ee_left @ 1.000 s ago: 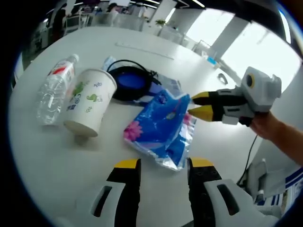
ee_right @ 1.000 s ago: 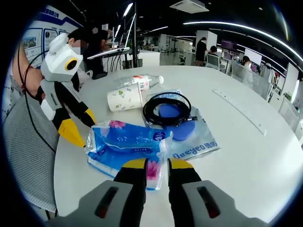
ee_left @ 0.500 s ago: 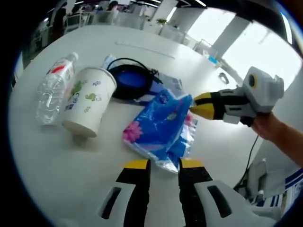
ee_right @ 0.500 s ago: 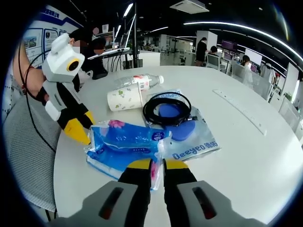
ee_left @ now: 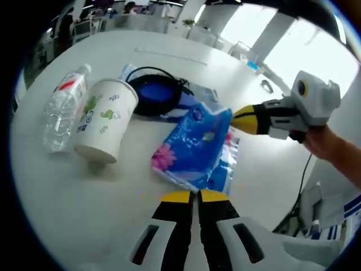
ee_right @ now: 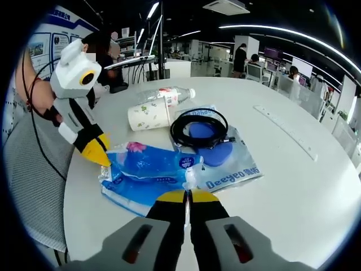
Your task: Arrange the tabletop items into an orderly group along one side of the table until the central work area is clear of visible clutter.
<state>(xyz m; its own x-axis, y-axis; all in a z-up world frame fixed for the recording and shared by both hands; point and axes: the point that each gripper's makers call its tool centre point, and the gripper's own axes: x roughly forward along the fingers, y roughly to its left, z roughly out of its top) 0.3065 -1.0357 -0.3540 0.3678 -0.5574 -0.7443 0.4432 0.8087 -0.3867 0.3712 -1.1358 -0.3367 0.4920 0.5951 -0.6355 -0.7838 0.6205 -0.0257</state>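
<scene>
A blue flowered tissue pack [ee_left: 194, 148] lies on the white round table [ee_left: 73, 197], slightly crumpled. My left gripper [ee_left: 194, 195] is shut on its near edge; in the right gripper view the same gripper [ee_right: 98, 153] pinches the pack [ee_right: 148, 172] from the left. My right gripper [ee_right: 188, 196] is shut on the opposite edge and enters the left gripper view from the right [ee_left: 239, 119]. Beyond the pack, a paper cup [ee_left: 107, 121] lies on its side beside a lying clear water bottle [ee_left: 64, 107]. A black coiled cable [ee_right: 198, 129] rests on a clear bag with blue contents [ee_right: 225, 164].
A clear ruler [ee_right: 285, 132] lies on the far side of the table. The table's edge [ee_right: 84, 237] runs close to the left gripper, with a person's grey-clad body [ee_right: 34, 169] just past it. Desks and people stand in the background.
Both pairs of jaws have gone from open to shut on opposite edges of the tissue pack, which has bunched up a little. Cup, bottle and cable have not moved.
</scene>
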